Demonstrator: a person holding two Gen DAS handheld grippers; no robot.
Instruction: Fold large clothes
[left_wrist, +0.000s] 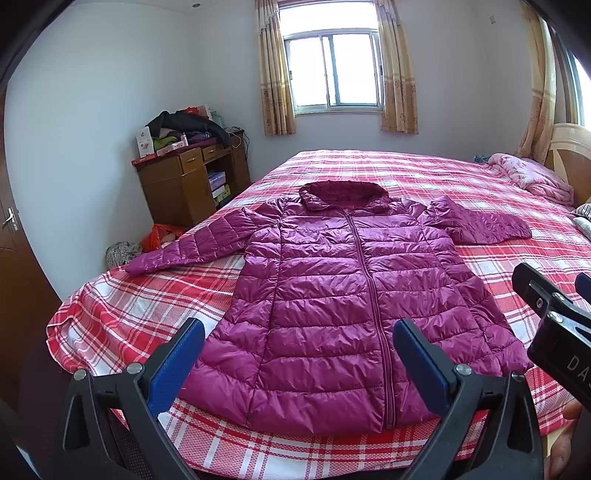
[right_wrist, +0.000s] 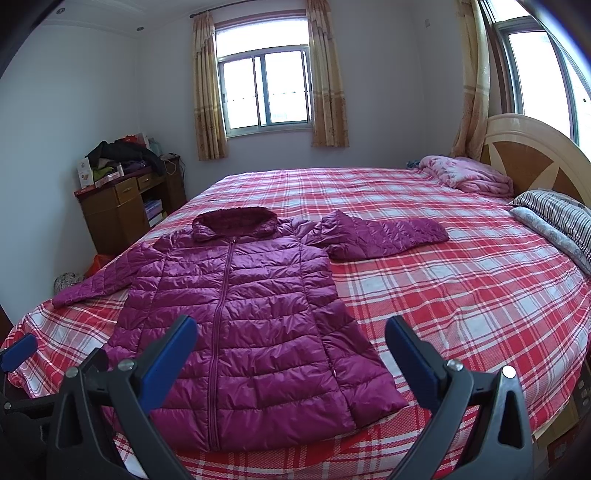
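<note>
A wide bed (right_wrist: 461, 280) fills the room, covered by a red, pink and white plaid sheet (left_wrist: 140, 306) of flat woven cloth, wrinkled at the near left corner where it drops over the mattress edge. On its near left part lies the coat (left_wrist: 332, 295), a long magenta puffer of glossy quilted fabric stitched in horizontal channels, front up, zipped, hem toward the cameras and close to the bed's near edge. Its hood (left_wrist: 343, 194) lies flat at the far end; one sleeve (left_wrist: 184, 247) runs out to the left bed edge, the other sleeve (right_wrist: 388, 234) bends rightward across the sheet. To the right of the coat the sheet lies bare as far as the striped pillows (right_wrist: 557, 214), which the frame edge cuts off. A folded pink quilt (right_wrist: 469, 173) sits by the curved wooden headboard (right_wrist: 535, 158). A brown cabinet (left_wrist: 184, 184) stands in the far left corner, its top heaped with clothes and boxes too small to make out. The left gripper (left_wrist: 299, 363) hovers over the hem, its blue-padded fingers (left_wrist: 177, 365) spread wide and empty. The right gripper (right_wrist: 291, 356) hangs above the coat's right hem, fingers (right_wrist: 413, 365) likewise apart, holding nothing.
</note>
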